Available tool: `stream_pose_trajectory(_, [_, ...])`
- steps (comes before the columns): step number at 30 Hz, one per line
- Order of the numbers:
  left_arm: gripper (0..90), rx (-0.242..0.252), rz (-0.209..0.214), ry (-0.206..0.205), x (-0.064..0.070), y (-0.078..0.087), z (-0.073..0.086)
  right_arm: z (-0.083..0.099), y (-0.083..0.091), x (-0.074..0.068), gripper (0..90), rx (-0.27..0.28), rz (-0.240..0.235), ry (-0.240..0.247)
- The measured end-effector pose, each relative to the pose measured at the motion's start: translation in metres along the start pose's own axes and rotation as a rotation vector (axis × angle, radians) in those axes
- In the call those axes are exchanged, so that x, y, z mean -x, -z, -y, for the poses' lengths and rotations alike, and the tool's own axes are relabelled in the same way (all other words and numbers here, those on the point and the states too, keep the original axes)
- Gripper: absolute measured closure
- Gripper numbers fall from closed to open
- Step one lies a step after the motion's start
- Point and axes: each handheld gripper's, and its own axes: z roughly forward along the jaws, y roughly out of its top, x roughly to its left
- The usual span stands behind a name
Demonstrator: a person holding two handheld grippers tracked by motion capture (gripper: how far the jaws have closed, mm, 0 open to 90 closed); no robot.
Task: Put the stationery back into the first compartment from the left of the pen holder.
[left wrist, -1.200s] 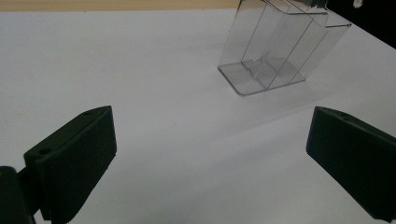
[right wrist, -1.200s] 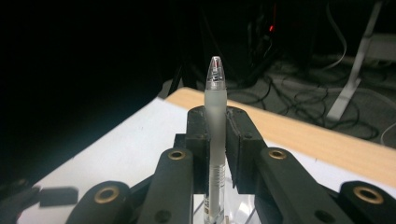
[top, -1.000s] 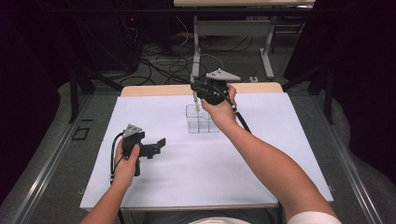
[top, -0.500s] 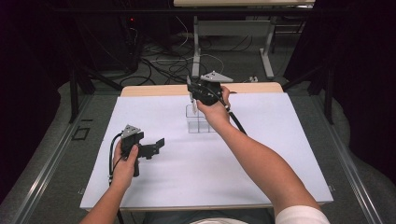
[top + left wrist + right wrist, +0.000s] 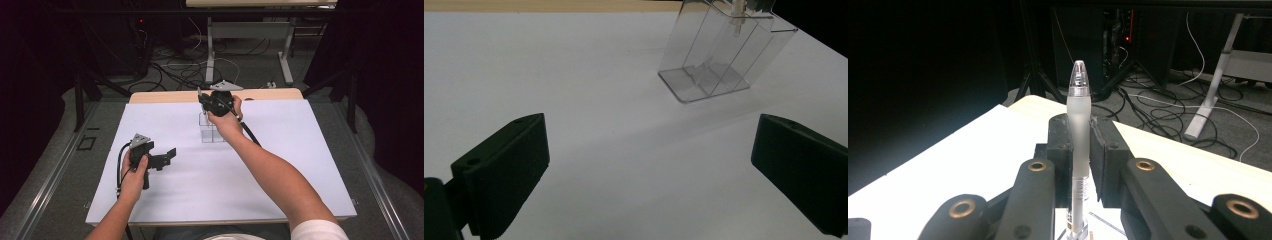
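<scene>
Fingers of the right gripper [image 5: 201, 98] pinch a pen [image 5: 199, 93] upright over the clear holder [image 5: 209, 131]; the left gripper [image 5: 170, 155] rests spread wide, well apart. Left gripper view: holder [image 5: 719, 52] with the pen's lower end inside. Right gripper view: pen [image 5: 1078, 145] clamped, so release likely remains.

This is looking like a lab or recording studio: black curtains [image 5: 30, 75] are hanging on both sides, loose cables [image 5: 175, 70] are lying on the grey floor [image 5: 65, 165] behind the white-covered table [image 5: 300, 150].
</scene>
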Motion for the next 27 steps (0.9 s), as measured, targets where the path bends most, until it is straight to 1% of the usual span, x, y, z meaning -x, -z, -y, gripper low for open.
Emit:
stream_pose_trajectory(3, [2.1,-0.001,0.0,-0.003,0.0003,0.0,0.0,0.0017,-0.0004,-0.0013,80.4,-0.018,0.001,0.004])
stream_pose_trajectory(5, [2.1,0.001,0.002,-0.003,0.0004,-0.0004,0.0002,0.003,-0.0012,-0.0017,80.3,-0.022,0.004,0.017])
stream_pose_trajectory(7, [2.1,0.002,0.0,-0.003,0.0004,-0.0003,0.0001,0.0038,-0.0019,-0.0018,80.4,-0.029,0.004,0.019])
stream_pose_trajectory(11, [2.1,0.002,0.001,-0.001,0.0002,-0.0005,0.0002,0.0047,-0.0027,-0.0008,80.3,-0.042,0.007,0.015])
stream_pose_trajectory(15, [2.1,0.002,0.001,-0.003,0.0004,-0.0005,0.0002,0.006,-0.0033,-0.0001,80.2,-0.059,0.007,0.021])
stream_pose_trajectory(19, [2.1,0.0,0.002,-0.003,0.0008,-0.0006,0.0003,0.006,-0.0025,0.0004,79.7,-0.076,0.0,0.016])
stream_pose_trajectory(20, [2.1,-0.002,0.003,-0.005,0.0008,-0.0007,0.0003,0.0056,-0.0016,0.0006,79.1,-0.097,0.0,0.014])
stream_pose_trajectory(21, [2.1,-0.003,0.003,-0.005,0.001,-0.0007,0.0003,0.0059,-0.0013,0.0007,77.9,-0.103,-0.002,0.012])
stream_pose_trajectory(23, [2.1,-0.006,0.003,-0.007,0.0012,-0.0009,0.0001,0.0067,-0.0012,0.001,74.8,-0.1,-0.011,0.012])
stream_pose_trajectory(25, [2.1,-0.006,0.003,-0.01,0.0013,-0.0013,0.0003,0.0077,0.0004,0.001,72.0,-0.089,-0.011,0.014])
stream_pose_trajectory(27, [2.1,-0.008,0.003,-0.01,0.0014,-0.0017,0.0004,0.0084,0.0024,0.0014,69.5,-0.092,-0.01,0.01])
